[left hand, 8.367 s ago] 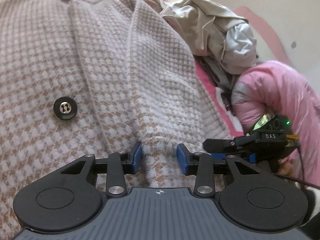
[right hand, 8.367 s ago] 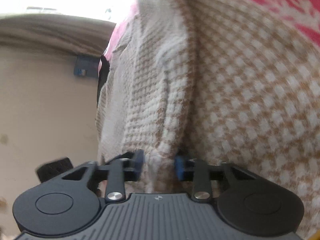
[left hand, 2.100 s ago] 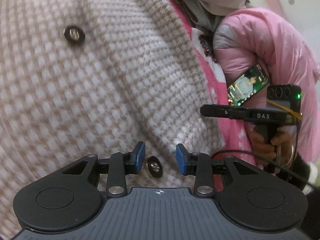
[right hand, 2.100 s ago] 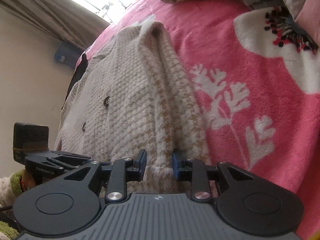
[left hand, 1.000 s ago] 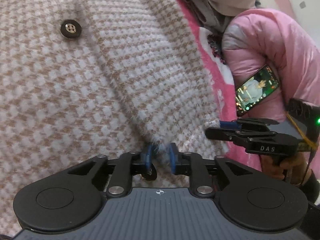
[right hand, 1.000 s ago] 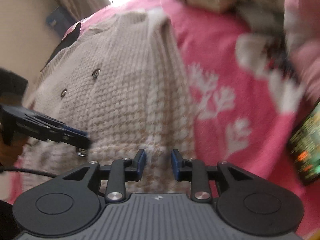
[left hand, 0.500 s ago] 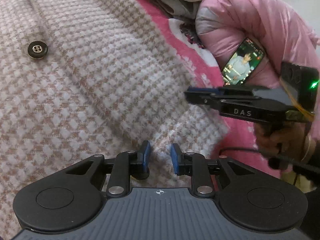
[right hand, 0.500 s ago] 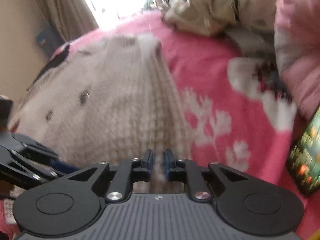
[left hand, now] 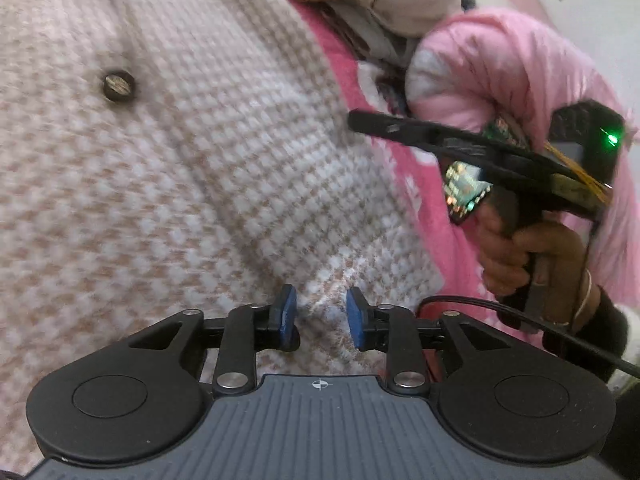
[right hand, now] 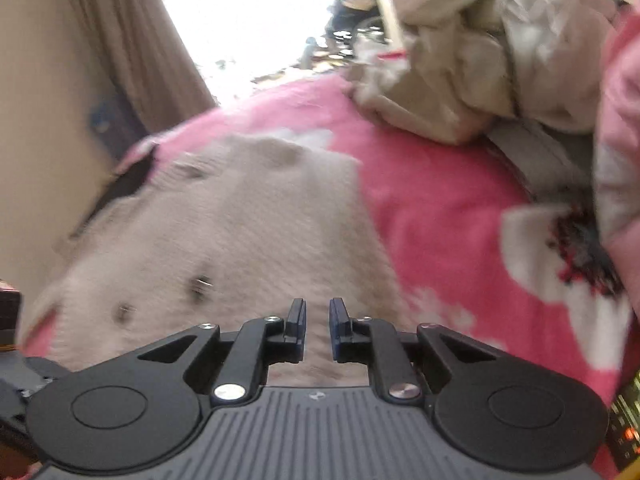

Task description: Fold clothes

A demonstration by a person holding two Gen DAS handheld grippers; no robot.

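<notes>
Bright window (right hand: pixel 256 20), beige curtain (right hand: pixel 132 40), perhaps a pale wall (right hand: pixel 32 80).

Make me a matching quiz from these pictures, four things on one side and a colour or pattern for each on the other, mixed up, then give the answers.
Things:
1. cardigan
2. blanket
3. curtain
4. pads on the left tongs

Colours or patterns:
A. blue
B. plain brownish beige
C. cream and tan small checks
D. bright pink with white flowers

Right pairs: 1-C, 2-D, 3-B, 4-A
</notes>
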